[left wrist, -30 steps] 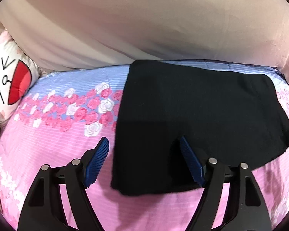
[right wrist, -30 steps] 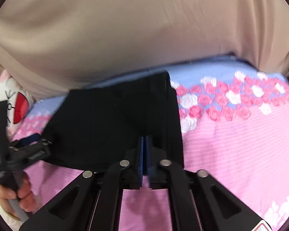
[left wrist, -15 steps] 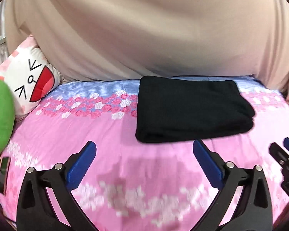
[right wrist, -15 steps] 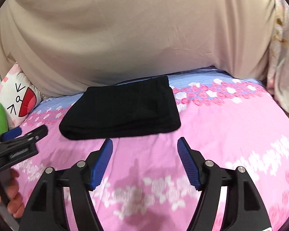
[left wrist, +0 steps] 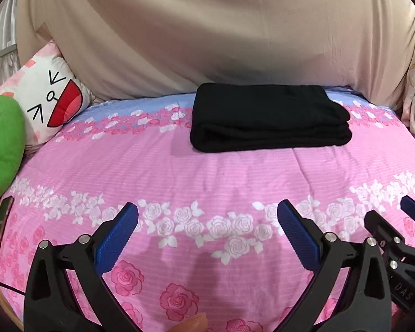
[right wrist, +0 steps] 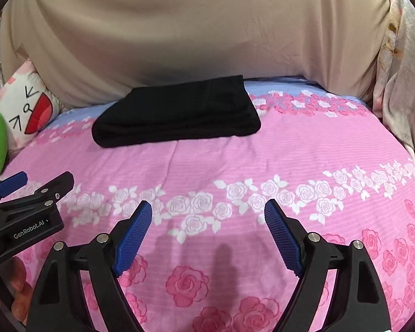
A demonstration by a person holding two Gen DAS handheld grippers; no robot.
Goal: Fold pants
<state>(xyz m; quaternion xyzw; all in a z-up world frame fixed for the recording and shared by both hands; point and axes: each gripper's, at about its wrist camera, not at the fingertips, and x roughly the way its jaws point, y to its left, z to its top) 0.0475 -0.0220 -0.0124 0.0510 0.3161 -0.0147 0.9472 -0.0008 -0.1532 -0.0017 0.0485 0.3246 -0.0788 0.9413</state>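
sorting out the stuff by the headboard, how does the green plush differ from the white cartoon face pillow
The green plush is plain bright green; the white cartoon face pillow is white with black line eyes and a red open mouth. The green plush sits nearer the camera at the frame's left edge, mostly cut off; the pillow leans behind it against the beige fabric. Both are soft and sit at the left end of the pink floral bedspread.

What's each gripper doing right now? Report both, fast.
Left gripper: open, holding nothing.
Right gripper: open, holding nothing.
The folded black pants lie free on the bed.
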